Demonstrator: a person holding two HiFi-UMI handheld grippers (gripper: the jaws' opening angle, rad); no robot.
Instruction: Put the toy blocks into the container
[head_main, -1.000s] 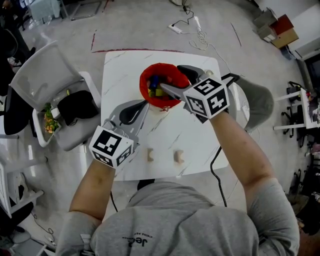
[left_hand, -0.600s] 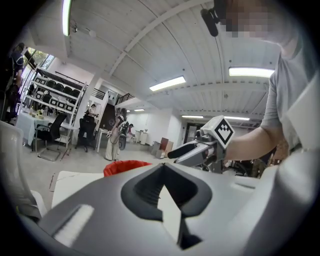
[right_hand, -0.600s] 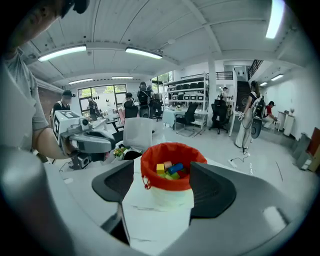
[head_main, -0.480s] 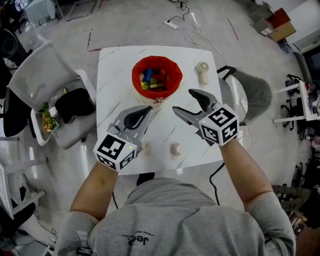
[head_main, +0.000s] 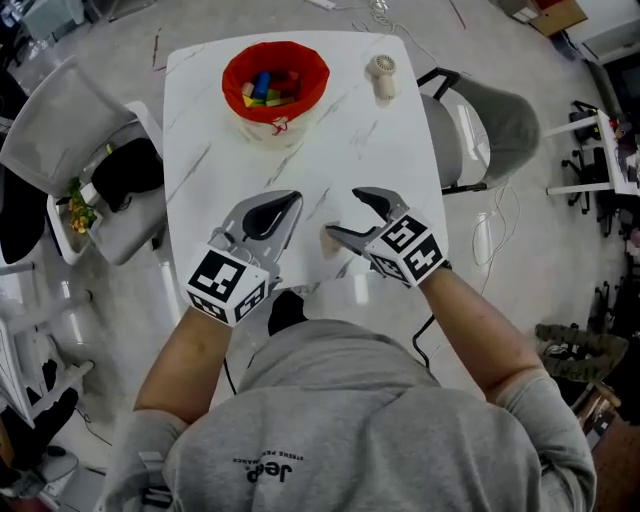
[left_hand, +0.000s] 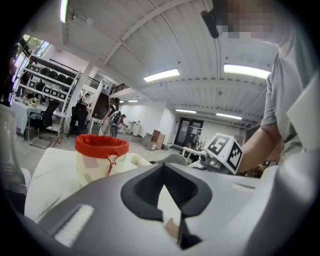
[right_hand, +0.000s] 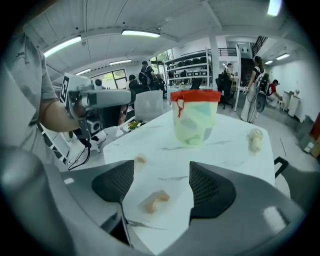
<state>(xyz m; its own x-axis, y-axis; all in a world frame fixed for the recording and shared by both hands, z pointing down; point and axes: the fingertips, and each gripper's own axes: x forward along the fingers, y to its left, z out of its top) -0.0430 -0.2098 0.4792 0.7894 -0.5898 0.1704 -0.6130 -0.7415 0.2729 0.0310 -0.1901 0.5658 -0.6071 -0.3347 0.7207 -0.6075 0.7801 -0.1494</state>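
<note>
Left of table: a pale chair (head_main: 60, 140) stands off the table's left edge, with a black bundle (head_main: 125, 170) on a seat just beside it.
Table: a white marble-pattern table (head_main: 400, 150), with the person at its near edge.
Left gripper: the left gripper (head_main: 285, 205) hangs low over the near left part of the table and points roughly toward the container. Its jaws meet at the tips, leaving only a thin wedge of gap behind the pads, and they grip nothing.
Container: a pale container (head_main: 275, 80) with a red rim stands upright on the far part of the table, left of centre and well apart from both grippers. Blue, yellow, green and red toy blocks (head_main: 268, 85) lie inside it.
Small block: a small tan block (right_hand: 140, 160) lies on the table farther out on the left in the right gripper view. The head view does not show it.
Arch block: a pale wooden arch block (head_main: 330, 240) lies on the near part of the table, outside the container, between the right gripper's jaws and touched by neither pad.
Right gripper: the right gripper (head_main: 345, 213) tilts down over the near centre, its jaws spread wide and holding nothing.
Fan: a small white handheld fan (head_main: 382, 75) lies near the far right corner, to the container's right.
Right of table: a grey chair (head_main: 500, 120) stands just off the right edge.
</note>
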